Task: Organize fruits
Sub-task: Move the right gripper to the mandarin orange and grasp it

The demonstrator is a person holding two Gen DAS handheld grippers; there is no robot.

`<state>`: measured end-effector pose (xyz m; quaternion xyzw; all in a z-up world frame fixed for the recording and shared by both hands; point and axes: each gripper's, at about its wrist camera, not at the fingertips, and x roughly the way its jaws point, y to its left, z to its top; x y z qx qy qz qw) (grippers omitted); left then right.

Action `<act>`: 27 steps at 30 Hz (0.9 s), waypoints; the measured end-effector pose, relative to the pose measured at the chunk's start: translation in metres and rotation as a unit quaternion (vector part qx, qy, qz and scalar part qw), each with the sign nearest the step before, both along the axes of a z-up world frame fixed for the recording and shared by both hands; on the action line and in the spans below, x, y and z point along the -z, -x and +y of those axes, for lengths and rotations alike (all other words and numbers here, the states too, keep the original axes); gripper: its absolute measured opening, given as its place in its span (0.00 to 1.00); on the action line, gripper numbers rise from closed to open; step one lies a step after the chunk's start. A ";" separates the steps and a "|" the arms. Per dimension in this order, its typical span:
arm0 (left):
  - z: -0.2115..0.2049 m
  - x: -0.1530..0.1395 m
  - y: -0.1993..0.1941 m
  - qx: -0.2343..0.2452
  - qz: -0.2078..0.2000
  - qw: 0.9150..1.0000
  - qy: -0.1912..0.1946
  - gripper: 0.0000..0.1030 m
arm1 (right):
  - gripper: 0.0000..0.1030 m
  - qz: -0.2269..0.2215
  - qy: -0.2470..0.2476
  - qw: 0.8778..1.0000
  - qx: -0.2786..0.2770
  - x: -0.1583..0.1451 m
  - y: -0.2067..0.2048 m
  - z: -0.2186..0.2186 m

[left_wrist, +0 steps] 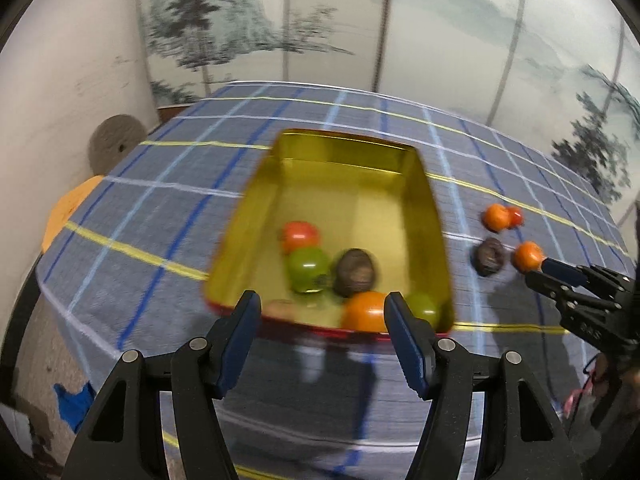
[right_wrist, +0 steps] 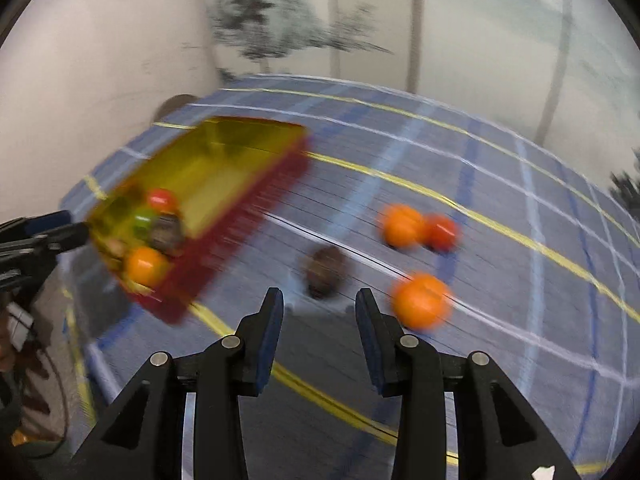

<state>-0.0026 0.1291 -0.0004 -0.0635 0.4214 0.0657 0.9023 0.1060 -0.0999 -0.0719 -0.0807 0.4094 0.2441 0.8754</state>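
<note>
A gold-lined red tin (left_wrist: 376, 184) sits on the blue checked tablecloth and holds several fruits: a red-orange one (left_wrist: 299, 235), a green one (left_wrist: 308, 269), a brown one (left_wrist: 355, 273), an orange one (left_wrist: 365, 312). My left gripper (left_wrist: 320, 316) is open and empty, just before the tin's near edge. On the cloth right of the tin lie an orange fruit (right_wrist: 403, 225) touching a red one (right_wrist: 441, 233), a brown fruit (right_wrist: 327, 271) and another orange fruit (right_wrist: 421, 300). My right gripper (right_wrist: 319, 312) is open and empty, just short of the brown fruit. The tin also shows in the right wrist view (right_wrist: 240, 216).
The table (left_wrist: 160, 184) stands against a white wall at the left and a painted screen behind. A grey round disc (left_wrist: 114, 146) and an orange object (left_wrist: 66, 208) sit off the table's left edge. The right wrist view is motion-blurred.
</note>
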 end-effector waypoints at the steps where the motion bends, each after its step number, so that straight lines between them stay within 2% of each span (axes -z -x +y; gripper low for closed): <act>1: -0.008 0.001 -0.004 0.009 0.002 1.000 0.000 0.63 | 0.34 0.006 0.002 1.000 0.012 0.004 -0.003 -0.011; 4: -0.029 0.002 -0.018 0.035 0.010 0.999 0.001 0.63 | 0.34 0.031 0.003 0.999 0.041 0.019 -0.016 -0.039; 8: -0.053 0.002 -0.038 0.065 0.014 0.998 0.002 0.63 | 0.34 0.042 -0.002 0.998 0.046 0.028 -0.029 -0.047; 23: -0.098 0.012 -0.079 0.119 0.035 0.992 -0.002 0.63 | 0.37 0.027 0.015 0.999 0.024 0.036 -0.049 -0.029; 27: -0.108 0.013 -0.084 0.127 0.039 0.991 -0.003 0.63 | 0.43 0.026 0.009 0.999 0.023 0.037 -0.052 -0.028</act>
